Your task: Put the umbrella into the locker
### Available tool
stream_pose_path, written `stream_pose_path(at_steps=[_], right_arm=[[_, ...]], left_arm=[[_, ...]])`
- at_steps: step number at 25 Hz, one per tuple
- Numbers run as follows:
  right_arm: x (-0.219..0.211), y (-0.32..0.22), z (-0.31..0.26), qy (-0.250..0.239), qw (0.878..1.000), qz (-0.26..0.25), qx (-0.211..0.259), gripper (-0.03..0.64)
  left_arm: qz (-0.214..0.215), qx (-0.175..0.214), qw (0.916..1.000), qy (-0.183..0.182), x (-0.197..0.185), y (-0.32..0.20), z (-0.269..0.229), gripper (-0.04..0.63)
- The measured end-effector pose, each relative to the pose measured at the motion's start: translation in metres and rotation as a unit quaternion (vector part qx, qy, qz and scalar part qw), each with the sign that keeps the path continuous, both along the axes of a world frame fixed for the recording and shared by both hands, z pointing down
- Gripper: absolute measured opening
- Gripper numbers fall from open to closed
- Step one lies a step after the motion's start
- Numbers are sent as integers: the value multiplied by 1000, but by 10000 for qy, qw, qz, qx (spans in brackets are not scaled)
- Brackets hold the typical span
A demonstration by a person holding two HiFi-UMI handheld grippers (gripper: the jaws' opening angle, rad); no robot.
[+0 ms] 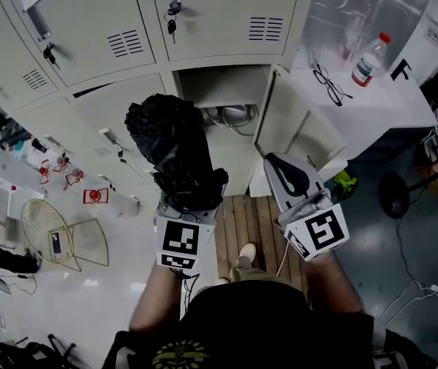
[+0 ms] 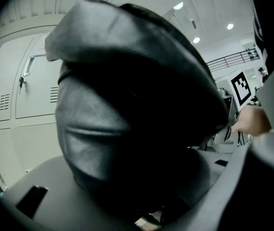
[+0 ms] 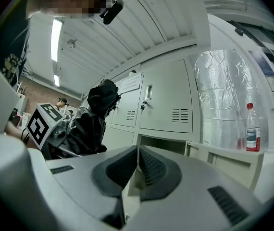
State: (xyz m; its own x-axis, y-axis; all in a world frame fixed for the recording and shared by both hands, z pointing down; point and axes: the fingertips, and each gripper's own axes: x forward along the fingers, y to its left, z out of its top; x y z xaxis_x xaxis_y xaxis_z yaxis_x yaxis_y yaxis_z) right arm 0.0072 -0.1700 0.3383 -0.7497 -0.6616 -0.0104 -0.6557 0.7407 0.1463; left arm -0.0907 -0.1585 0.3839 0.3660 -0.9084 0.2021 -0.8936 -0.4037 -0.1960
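Umbrella (image 1: 174,154), black and folded, sits clamped in the left gripper's (image 1: 180,206) half-spread jaws, just outside the open locker (image 1: 220,78). Something grey and coiled (image 1: 231,115) lies inside. The right gripper (image 3: 138,153) is closed, empty.

Pale lockers (image 1: 227,14) fill the upper left, a white table (image 1: 403,106) the upper right, grey floor (image 1: 403,244) the lower right, wooden slats (image 1: 256,221) the centre, under lit ceiling lights (image 3: 56,32).

No legible text, label, brand or number anywhere.
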Motion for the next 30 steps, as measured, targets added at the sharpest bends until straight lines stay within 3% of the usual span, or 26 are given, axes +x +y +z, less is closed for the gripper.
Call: stream_pose_path(at_steps=[8, 13, 23, 30], right_arm=[[-7, -28, 4, 23, 9999, -101, -37, 35], [-9, -45, 3, 47, 9999, -153, -42, 35], [-19, -76, -3, -3, 9986, -522, 17, 35], [-28, -88, -2, -45, 9957, -925, 63, 35]], left_arm=[[76, -400, 9988, -266, 7, -34, 41, 264], [95, -721, 9972, -191, 15, -52, 68, 264], [46, -957, 9949, -331, 28, -89, 93, 265], [-175, -1103, 9935, -204, 28, -108, 103, 265]])
